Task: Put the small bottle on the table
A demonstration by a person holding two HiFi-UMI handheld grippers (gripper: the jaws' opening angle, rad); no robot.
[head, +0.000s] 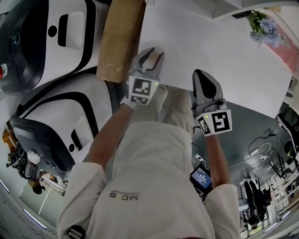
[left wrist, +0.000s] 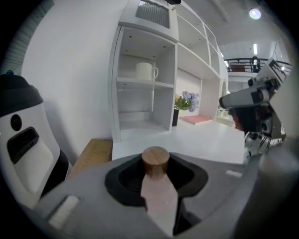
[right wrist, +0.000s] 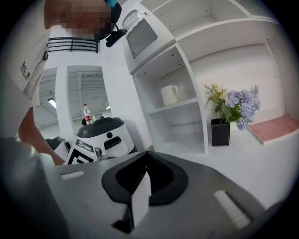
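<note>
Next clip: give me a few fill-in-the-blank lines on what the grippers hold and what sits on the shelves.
The left gripper is shut on the ___ with the brown cap.
The right gripper's jaws are ___, with nothing between them.
A white ___ stands on the shelf.
The flowers stand in a ___ pot.
Missing words: bottle; shut; mug; black.

Bright, even indoor light throughout; a ceiling lamp (left wrist: 254,13) glares at one o'clock in the left gripper view. The white table (head: 210,56) is washed out, shadows faint. Fisheye bending and black corners ring both gripper views; the close small bottle (left wrist: 155,161) is soft.
</note>
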